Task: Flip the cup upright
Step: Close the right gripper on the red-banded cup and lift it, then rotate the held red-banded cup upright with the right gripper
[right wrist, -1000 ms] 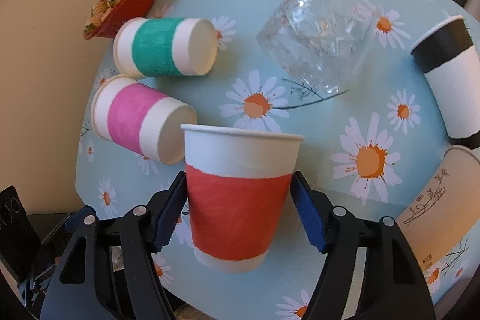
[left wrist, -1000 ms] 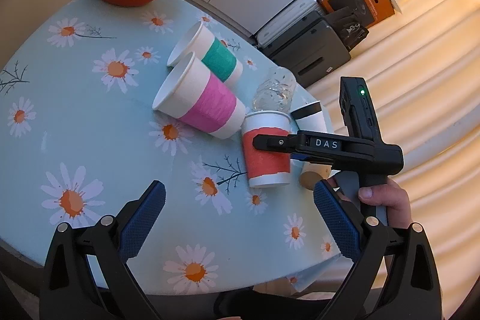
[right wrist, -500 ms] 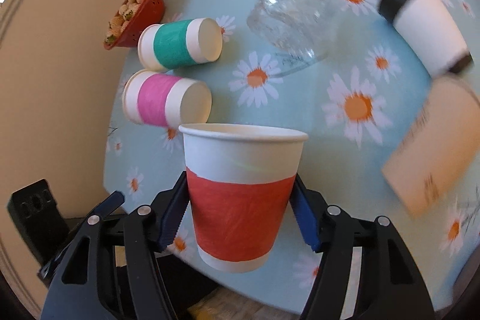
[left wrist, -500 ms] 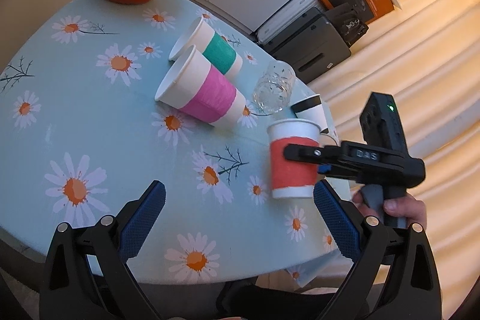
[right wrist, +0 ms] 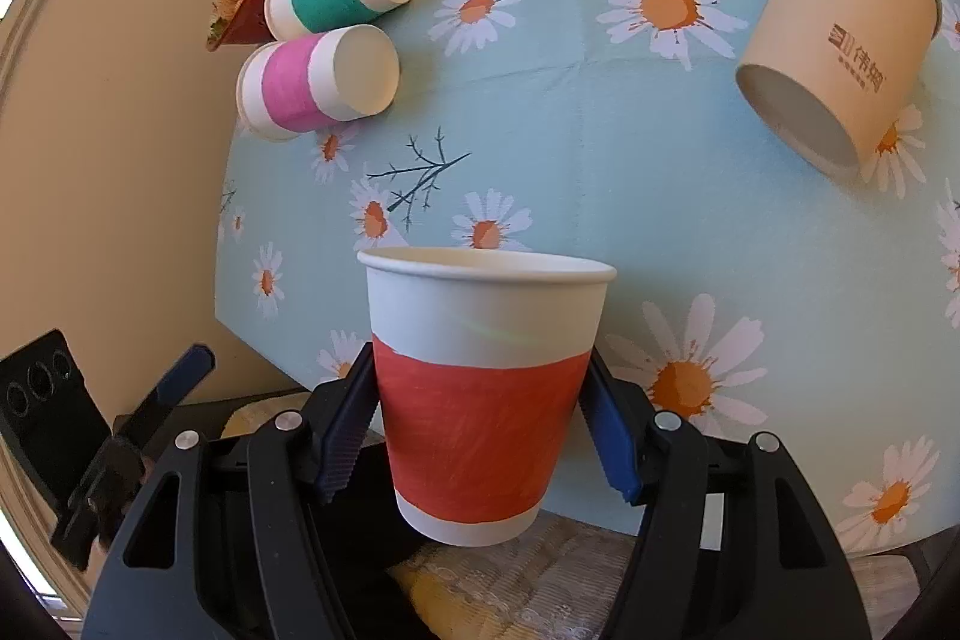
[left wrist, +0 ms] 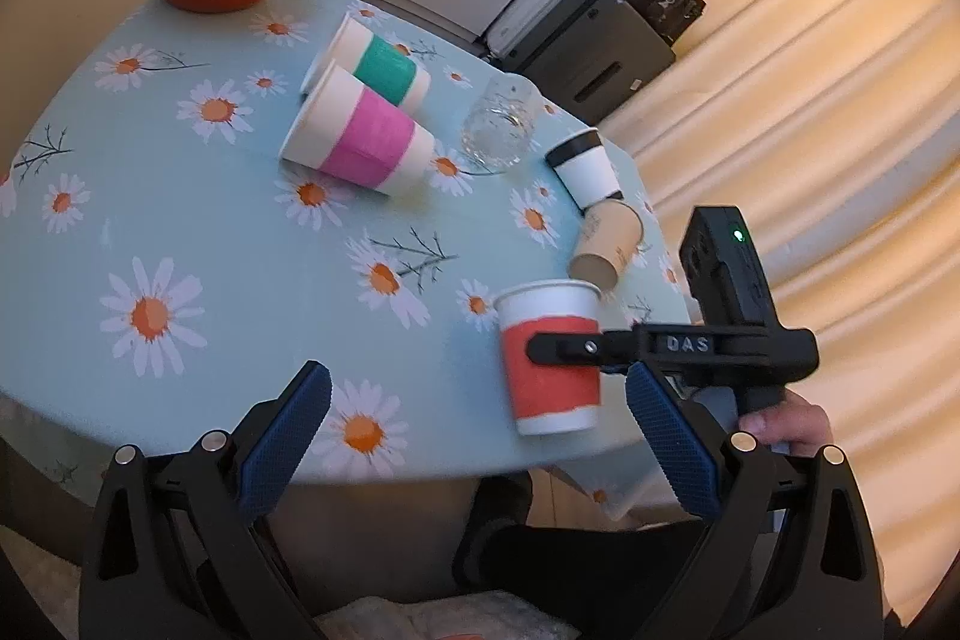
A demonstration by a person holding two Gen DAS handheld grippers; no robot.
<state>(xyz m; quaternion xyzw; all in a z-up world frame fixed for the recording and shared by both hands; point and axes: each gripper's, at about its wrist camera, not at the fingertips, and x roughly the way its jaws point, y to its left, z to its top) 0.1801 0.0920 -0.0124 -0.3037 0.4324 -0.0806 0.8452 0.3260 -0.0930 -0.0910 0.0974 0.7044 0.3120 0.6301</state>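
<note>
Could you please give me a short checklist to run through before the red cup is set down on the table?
1. Right tongs closed on the red cup: ok.
2. Cup mouth facing up: ok.
3. Cup bottom resting on the table: cannot tell; it sits near the front edge.
4. Landing spot free of the tan cup lying on its side: ok.
5. Left tongs open and apart from the cup: ok.
</note>
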